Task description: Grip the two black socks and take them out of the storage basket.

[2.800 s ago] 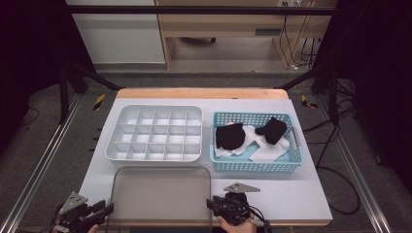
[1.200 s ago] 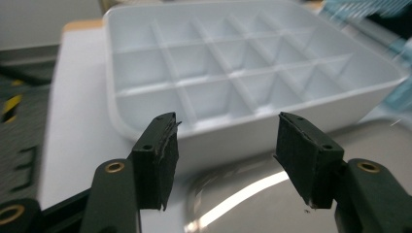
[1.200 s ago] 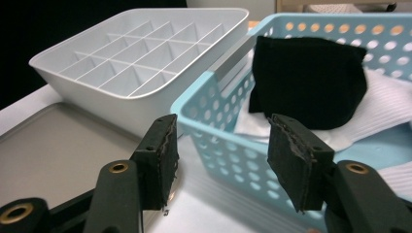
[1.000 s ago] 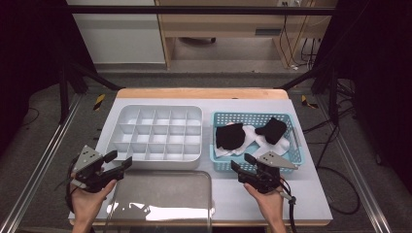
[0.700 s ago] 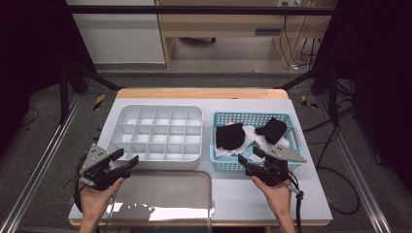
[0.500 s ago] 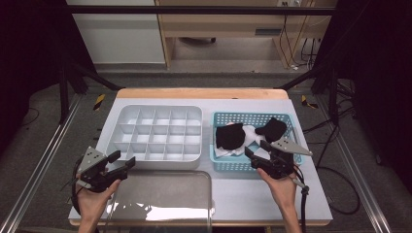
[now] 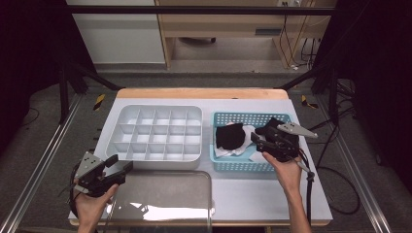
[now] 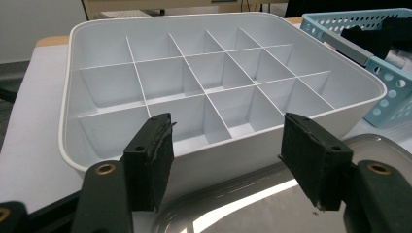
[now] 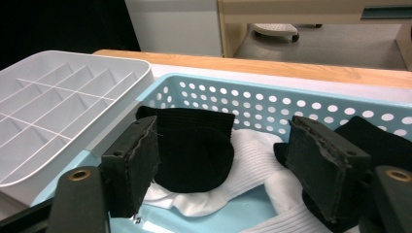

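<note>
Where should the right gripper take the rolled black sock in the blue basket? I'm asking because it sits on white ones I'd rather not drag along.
Probably best by its rounded upper bulge, coming down from above with the right gripper open. The black sock rises above the white socks, so pads either side of its hump should miss them. The blue basket wall hampers a low sideways approach.

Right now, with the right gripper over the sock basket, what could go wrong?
1. The right gripper hangs open over a black sock lying on white socks; closing could pinch both.
2. The blue basket looks light; a snagged lift may drag it.
3. The left gripper, open, sits close to the divided white tray and the clear lid; it could nudge either.
</note>
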`<state>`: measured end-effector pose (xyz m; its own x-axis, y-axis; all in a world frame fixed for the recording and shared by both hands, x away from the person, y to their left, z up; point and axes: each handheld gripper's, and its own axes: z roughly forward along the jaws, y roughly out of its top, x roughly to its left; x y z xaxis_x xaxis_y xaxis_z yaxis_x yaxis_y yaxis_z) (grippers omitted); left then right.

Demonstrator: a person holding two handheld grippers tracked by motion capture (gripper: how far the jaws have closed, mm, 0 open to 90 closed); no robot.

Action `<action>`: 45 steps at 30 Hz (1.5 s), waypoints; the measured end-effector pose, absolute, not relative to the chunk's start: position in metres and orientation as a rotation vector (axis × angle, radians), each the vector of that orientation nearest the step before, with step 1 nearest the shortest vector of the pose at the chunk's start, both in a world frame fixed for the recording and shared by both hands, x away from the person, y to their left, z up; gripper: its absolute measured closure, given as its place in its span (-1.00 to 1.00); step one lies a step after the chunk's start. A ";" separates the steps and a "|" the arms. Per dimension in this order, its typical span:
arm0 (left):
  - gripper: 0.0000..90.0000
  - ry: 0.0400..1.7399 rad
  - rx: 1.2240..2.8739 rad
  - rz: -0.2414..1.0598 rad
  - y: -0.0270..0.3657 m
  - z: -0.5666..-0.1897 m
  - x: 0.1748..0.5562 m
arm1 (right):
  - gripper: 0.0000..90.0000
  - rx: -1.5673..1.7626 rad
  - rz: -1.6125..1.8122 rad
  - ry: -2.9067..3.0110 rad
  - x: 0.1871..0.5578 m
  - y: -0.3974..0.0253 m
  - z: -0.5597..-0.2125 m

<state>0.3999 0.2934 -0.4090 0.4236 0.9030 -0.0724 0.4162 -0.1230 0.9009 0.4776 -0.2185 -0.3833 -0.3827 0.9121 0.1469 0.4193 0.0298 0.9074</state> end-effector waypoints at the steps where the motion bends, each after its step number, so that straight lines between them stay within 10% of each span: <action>1: -0.23 1.153 1.725 0.637 0.293 -0.409 0.400 | -0.42 1.349 1.328 1.831 0.481 -0.219 -0.383; 20: -0.26 1.189 1.750 0.633 0.297 -0.422 0.392 | -0.26 1.313 1.283 1.948 0.518 -0.190 -0.372; 45: -0.24 1.200 1.755 0.628 0.301 -0.427 0.394 | -0.52 1.373 1.161 2.109 0.566 -0.153 -0.416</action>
<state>0.3937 0.3005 -0.4268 0.4022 0.9127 -0.0723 0.4601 -0.1332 0.8778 0.5655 -0.1530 -0.4159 -0.4581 0.8800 0.1253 0.5766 0.1868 0.7954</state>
